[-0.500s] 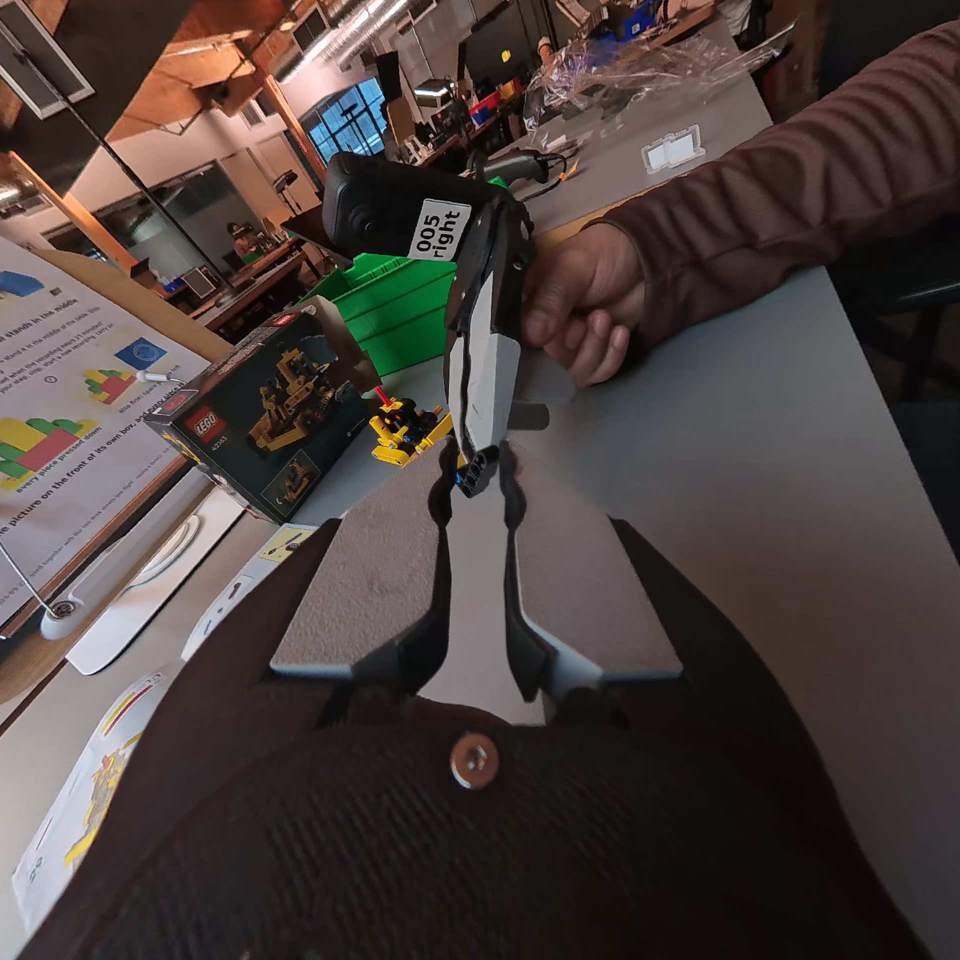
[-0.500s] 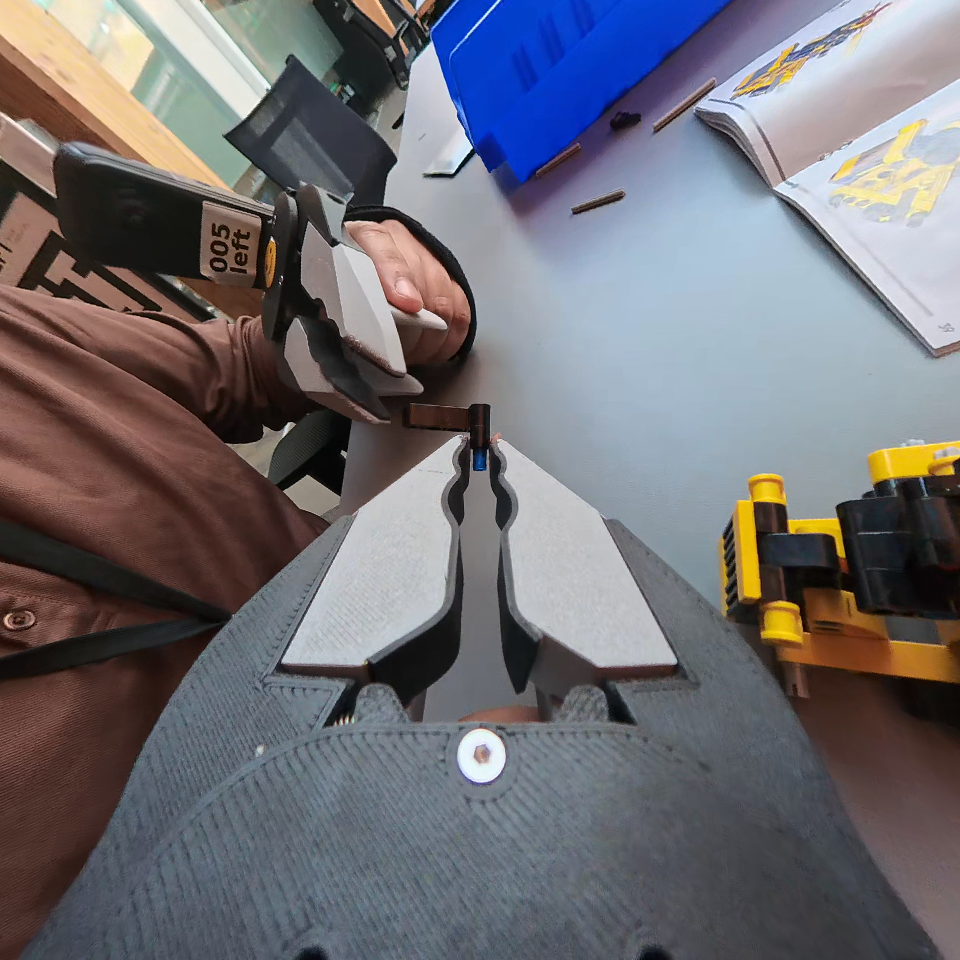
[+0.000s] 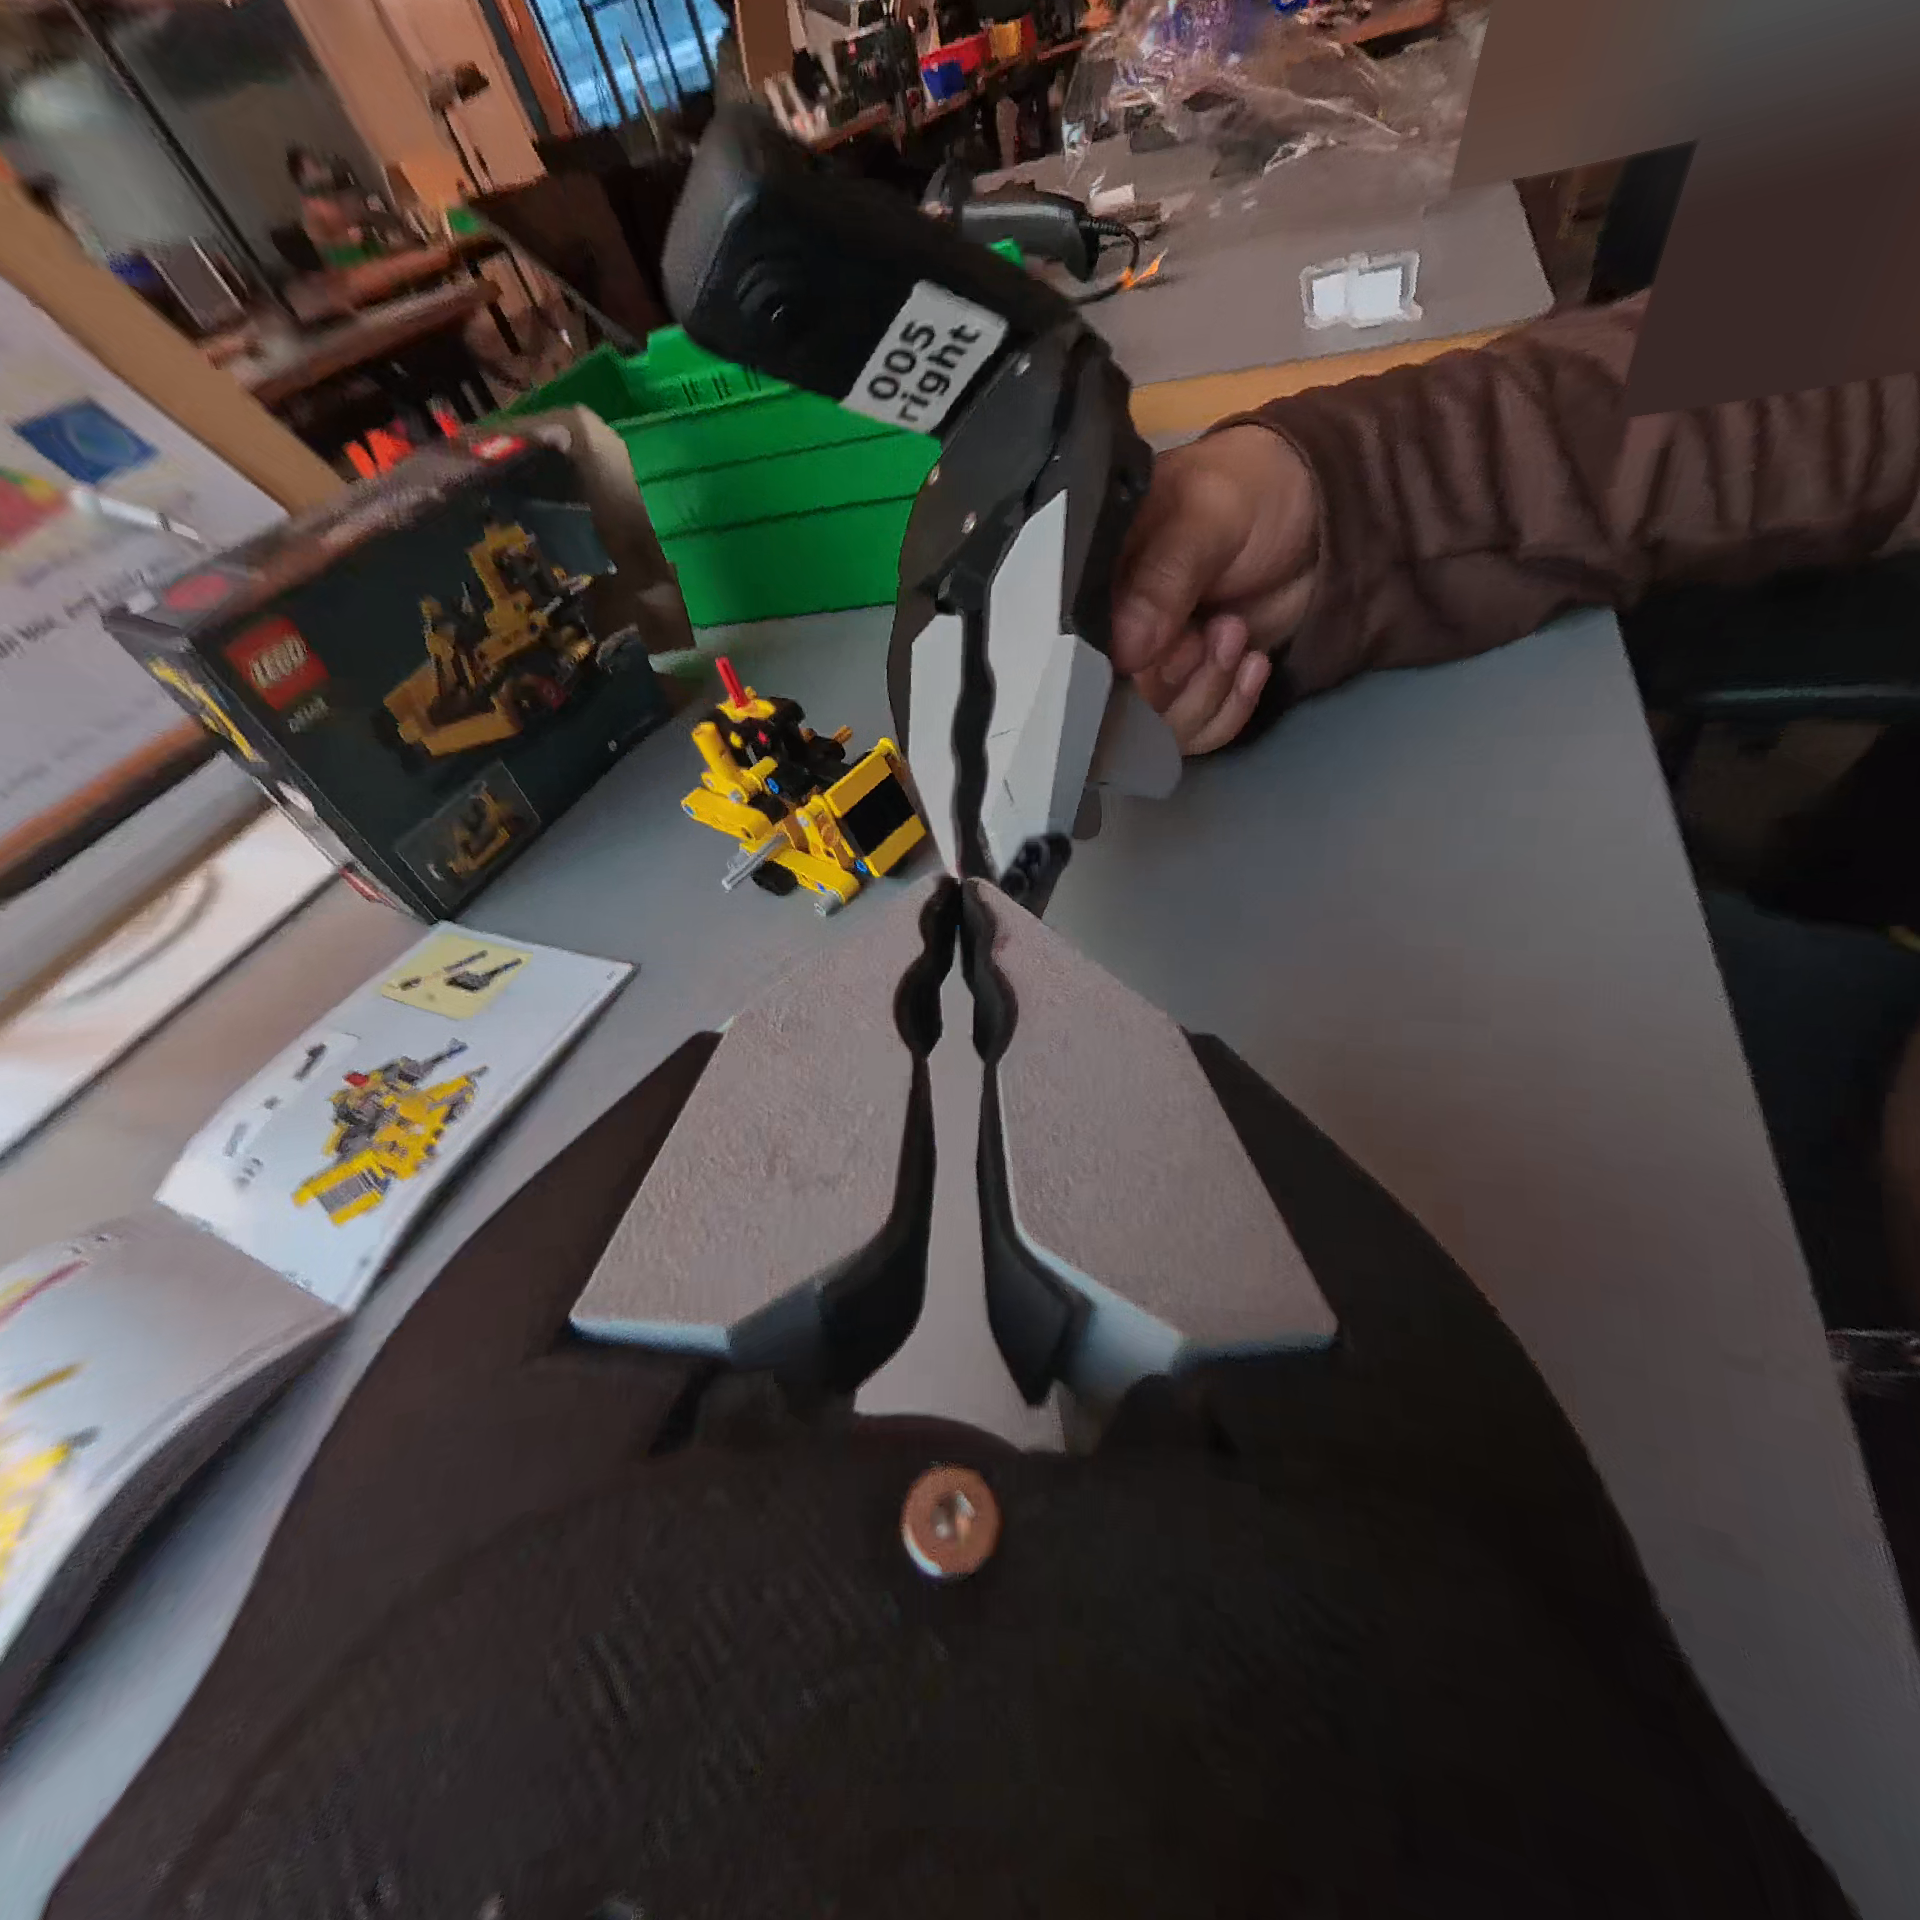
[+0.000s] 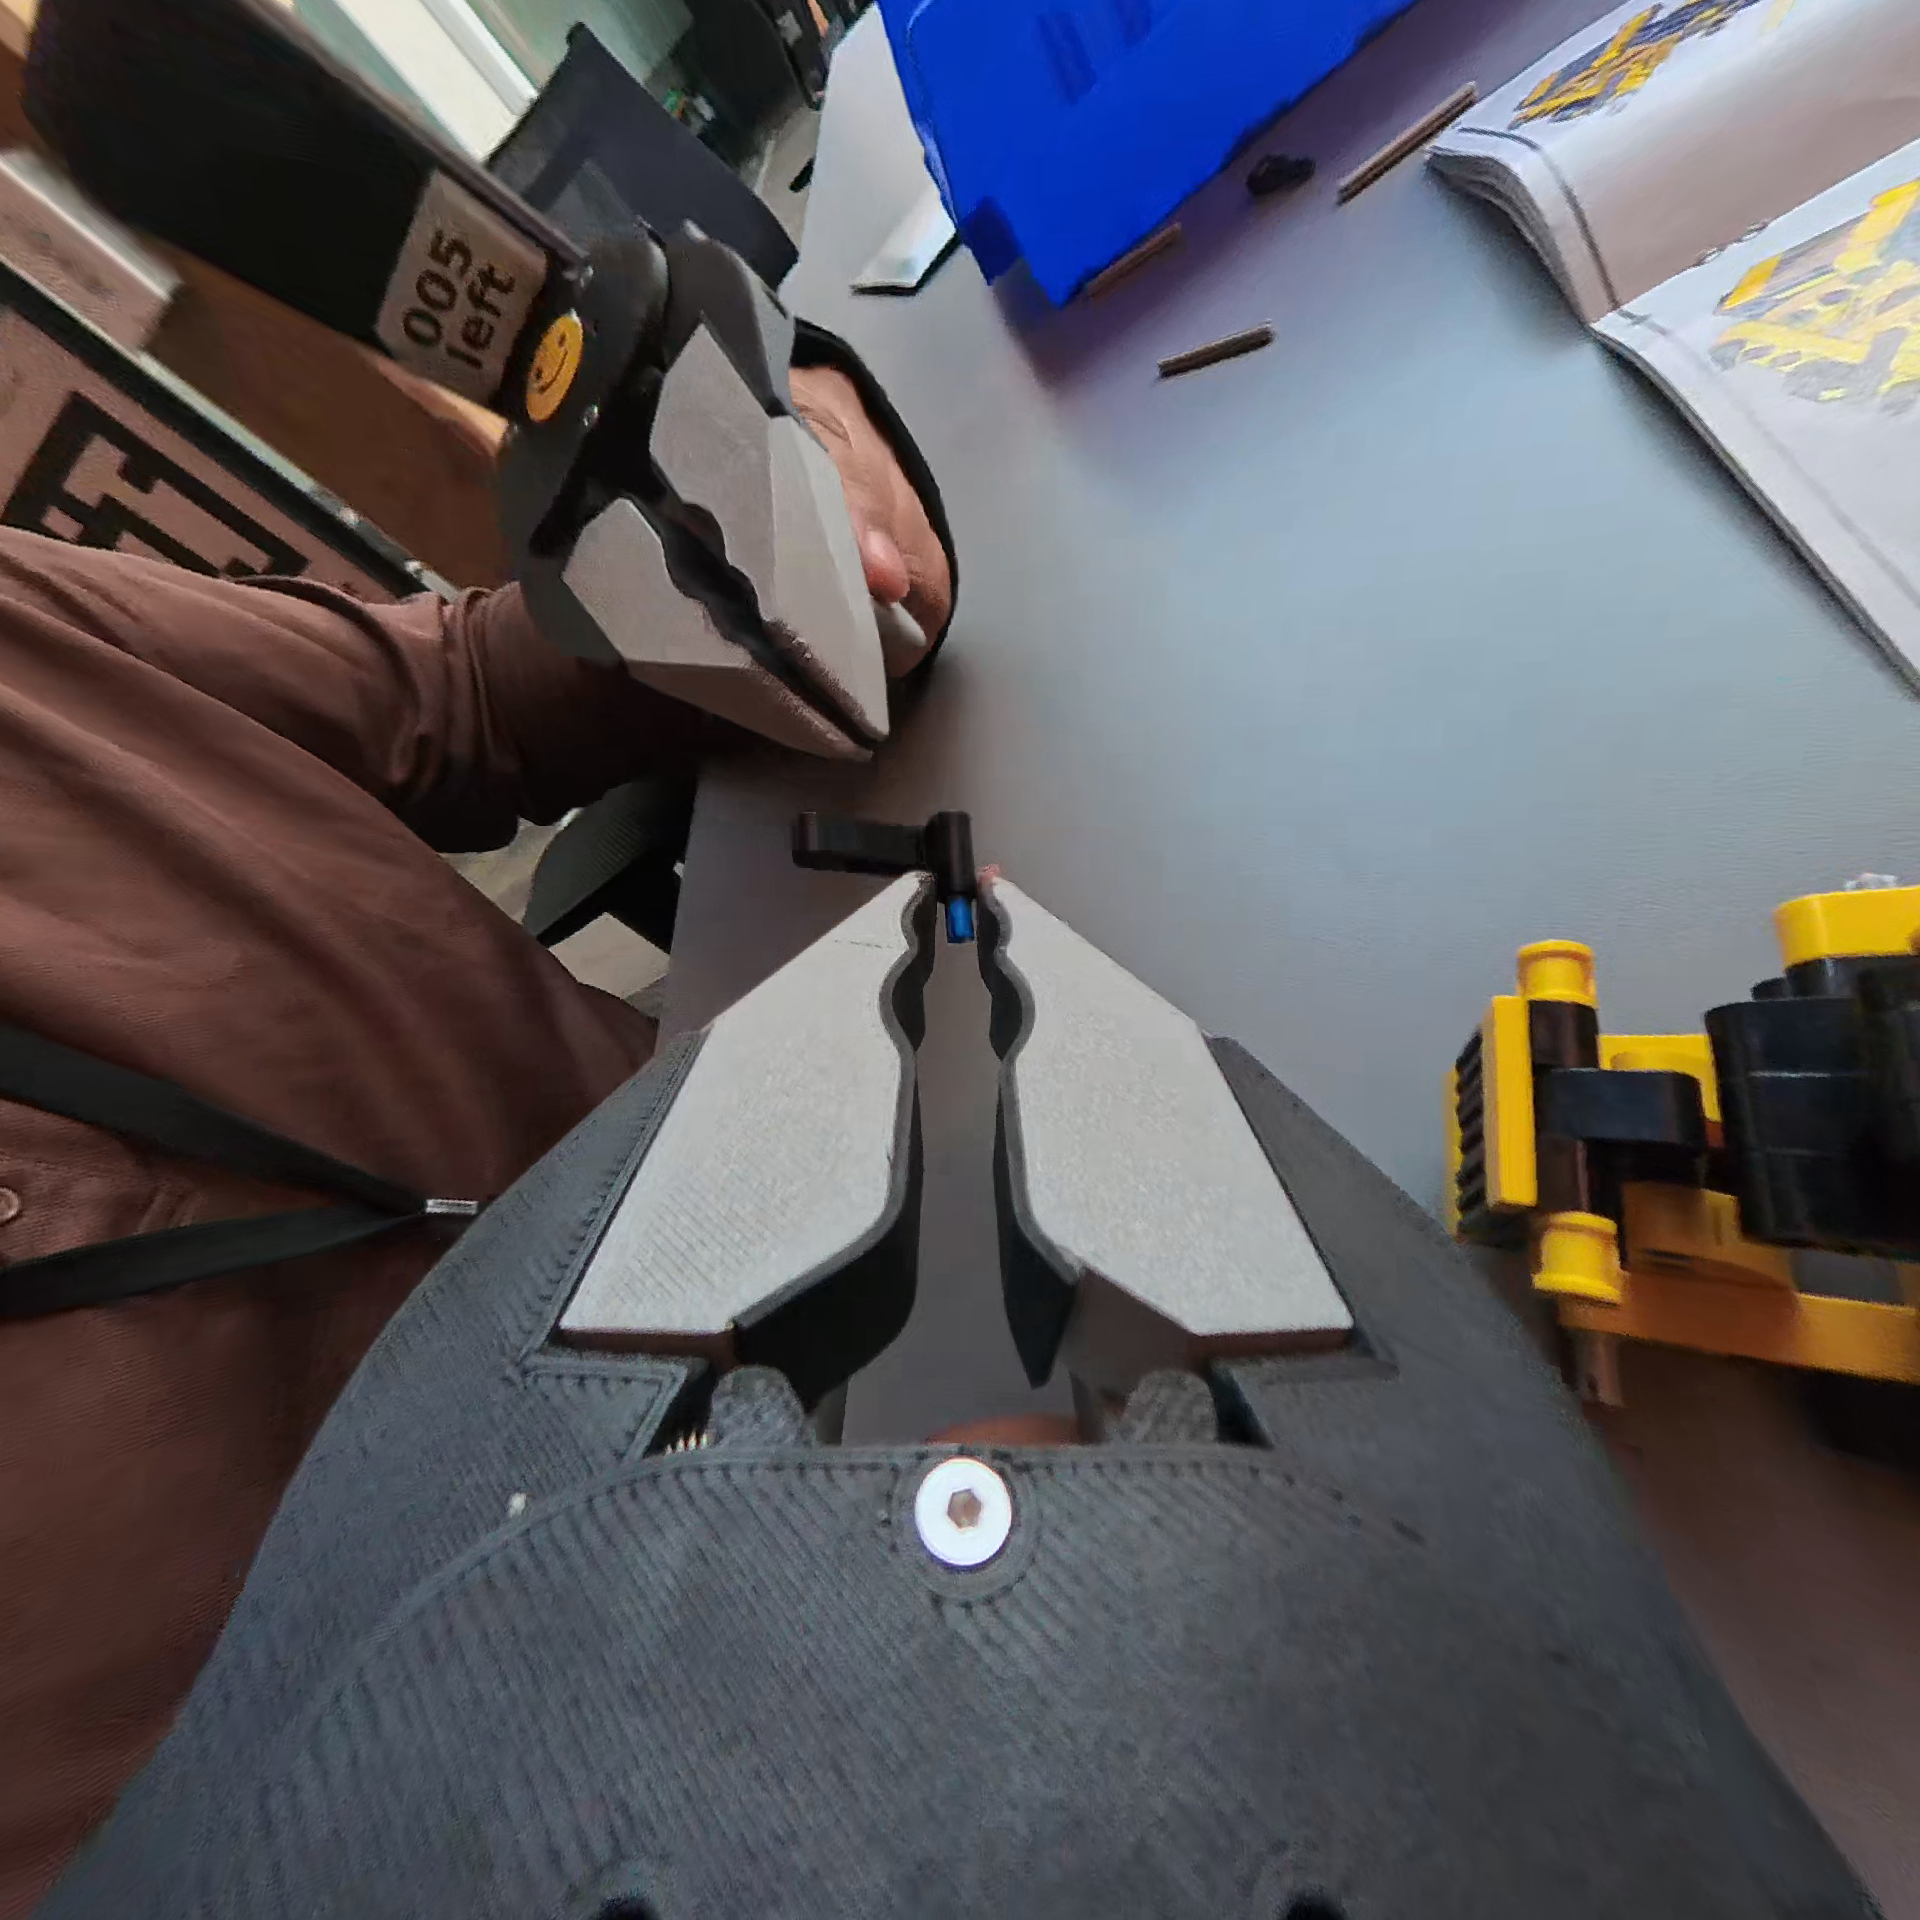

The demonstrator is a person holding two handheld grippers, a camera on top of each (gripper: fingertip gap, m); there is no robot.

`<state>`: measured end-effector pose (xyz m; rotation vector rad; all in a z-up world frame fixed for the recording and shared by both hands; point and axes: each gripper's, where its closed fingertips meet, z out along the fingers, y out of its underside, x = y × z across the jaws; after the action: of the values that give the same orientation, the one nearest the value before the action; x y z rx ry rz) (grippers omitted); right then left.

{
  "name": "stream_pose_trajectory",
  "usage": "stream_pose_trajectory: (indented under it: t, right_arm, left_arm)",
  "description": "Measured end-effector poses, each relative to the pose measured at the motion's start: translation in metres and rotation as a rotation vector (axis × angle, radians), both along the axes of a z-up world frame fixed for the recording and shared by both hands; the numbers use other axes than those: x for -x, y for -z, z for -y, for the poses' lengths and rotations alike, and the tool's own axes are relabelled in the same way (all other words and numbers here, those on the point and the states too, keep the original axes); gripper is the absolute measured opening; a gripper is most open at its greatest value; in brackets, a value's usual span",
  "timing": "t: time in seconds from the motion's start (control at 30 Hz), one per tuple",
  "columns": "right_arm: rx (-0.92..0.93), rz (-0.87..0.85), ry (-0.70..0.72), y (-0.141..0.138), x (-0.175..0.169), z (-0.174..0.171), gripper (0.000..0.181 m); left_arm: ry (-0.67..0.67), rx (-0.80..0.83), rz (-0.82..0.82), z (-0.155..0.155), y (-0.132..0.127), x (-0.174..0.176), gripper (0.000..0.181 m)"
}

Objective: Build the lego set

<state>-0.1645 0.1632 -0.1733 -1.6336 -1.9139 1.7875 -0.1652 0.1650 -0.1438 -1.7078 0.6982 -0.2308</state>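
The small black piece with a blue pin (image 4: 954,875) sits pinched at the tips of my right gripper (image 4: 957,896), above the grey table (image 4: 1299,727). My left gripper (image 3: 957,902) has its fingers pressed together, empty, just beside that piece. The yellow bulldozer model (image 3: 805,805) stands on the table near the box (image 3: 405,665), with the open booklet (image 3: 343,1132) nearer my left gripper.

Each wrist camera looks forward along its own fingers, low over the bench (image 3: 1351,1039), facing the other; both views share the yellow model (image 3: 805,805).
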Motion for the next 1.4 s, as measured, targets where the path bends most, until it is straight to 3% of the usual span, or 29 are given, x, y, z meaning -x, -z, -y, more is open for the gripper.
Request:
stream_pose_trajectory:
  t: [0.13, 0.27, 0.33, 0.4, 0.57, 0.8, 0.9, 1.07, 1.27, 1.4]
  right_arm:
    - [-0.006, 0.023, 0.019, 0.004, 0.001, -0.005, 0.004]
    - [-0.024, 0.039, 0.027, 0.007, 0.001, -0.005, 0.004]
    - [0.005, 0.059, 0.035, 0.008, 0.001, -0.006, 0.004]
    - [0.052, 0.071, 0.039, 0.007, 0.001, -0.007, 0.004]
    - [0.131, 0.082, 0.029, 0.003, 0.002, -0.002, 0.004]
    - [0.203, 0.086, 0.028, -0.001, 0.004, -0.002, 0.004]
    - [0.171, 0.062, 0.005, -0.004, 0.001, -0.002, 0.021]
    - [0.036, -0.066, 0.071, -0.021, -0.002, -0.022, 0.022]
    - [-0.064, -0.181, 0.14, -0.031, 0.002, -0.037, 0.02]
    - [-0.167, -0.216, 0.168, -0.025, 0.006, -0.04, 0.018]
  left_arm:
    - [0.065, 0.147, 0.186, 0.004, 0.001, -0.003, 0.0]
    - [0.077, 0.134, 0.169, 0.006, 0.001, -0.005, 0.0]
    - [0.078, 0.136, 0.12, 0.008, 0.006, -0.007, 0.023]
    - [0.07, 0.133, 0.077, 0.007, 0.009, -0.008, 0.028]
    - [0.062, 0.106, 0.033, 0.005, 0.01, -0.01, 0.01]
    - [0.07, 0.134, 0.044, 0.005, 0.012, -0.01, 0.006]
    - [0.071, 0.206, 0.107, 0.005, 0.015, -0.006, 0.005]
    - [0.053, 0.331, 0.172, 0.004, 0.025, 0.002, 0.005]
    - [0.051, 0.42, 0.12, 0.003, 0.04, 0.001, 0.005]
    - [0.018, 0.394, -0.047, -0.007, 0.052, 0.016, 0.005]
